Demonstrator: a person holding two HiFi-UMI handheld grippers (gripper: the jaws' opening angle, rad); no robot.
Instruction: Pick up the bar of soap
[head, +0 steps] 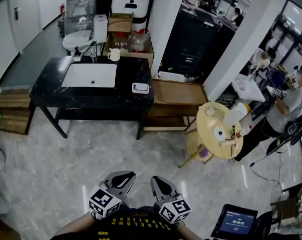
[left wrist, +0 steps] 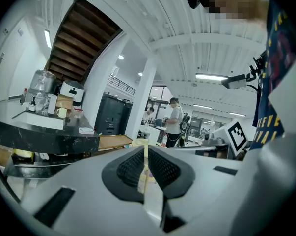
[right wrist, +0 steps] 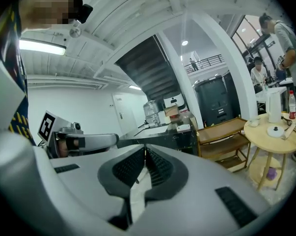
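1. I hold both tongs low and close in front of me, side by side and pointing level toward the black counter (head: 50, 91). The left tongs (head: 124, 178) are pressed shut on nothing, and so are the right tongs (head: 160, 183). I judge that this is a carrying pose for the walk-up, not a reach.
2. The bar of soap (head: 140, 88), as I take it, is the small white block in a shallow soap dish. It sits near the counter's front right corner, well ahead of both tongs and nearly in line with the gap between them. It lies beside the sink, probably to be within a washer's reach, and that edge position should leave either tongs an open approach.
3. The white sink (head: 80, 76) lies ahead and left of the left tongs, and its basin looks empty.
4. Past the sink, a pale mug (head: 113, 55) stands at the counter's back edge. I cannot see inside it.
5. Just behind the mug, a cardboard box (head: 138, 53) holds clear jars, far beyond the soap.
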